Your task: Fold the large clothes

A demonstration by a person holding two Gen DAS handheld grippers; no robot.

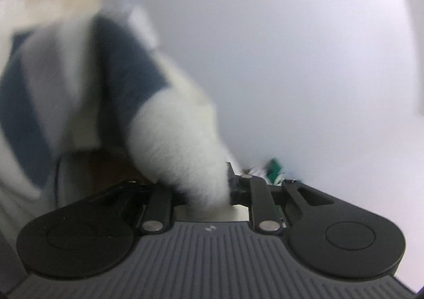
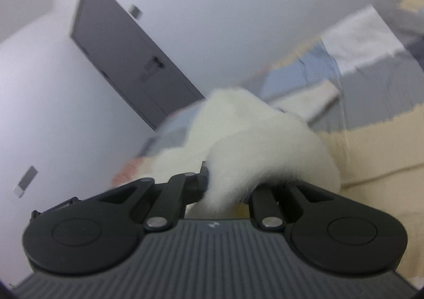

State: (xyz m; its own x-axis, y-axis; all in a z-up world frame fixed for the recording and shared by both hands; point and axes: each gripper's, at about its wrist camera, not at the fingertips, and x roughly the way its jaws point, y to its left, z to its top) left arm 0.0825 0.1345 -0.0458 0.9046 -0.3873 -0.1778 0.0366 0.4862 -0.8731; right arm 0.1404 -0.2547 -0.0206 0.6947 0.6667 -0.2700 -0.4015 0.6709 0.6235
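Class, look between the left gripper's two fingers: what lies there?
White fleece of the garment, bunched between the left gripper fingers; the left wrist view shows it.

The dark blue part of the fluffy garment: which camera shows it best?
The left wrist view. There the fluffy garment shows broad dark blue panels above the white fleece pinched in the left tool. The right wrist view shows only white fleece, no blue.

Both tongs [image 1: 209,193] [image 2: 225,193]: black linkage arms, silver pivot pins, round black discs, grey ribbed housing.
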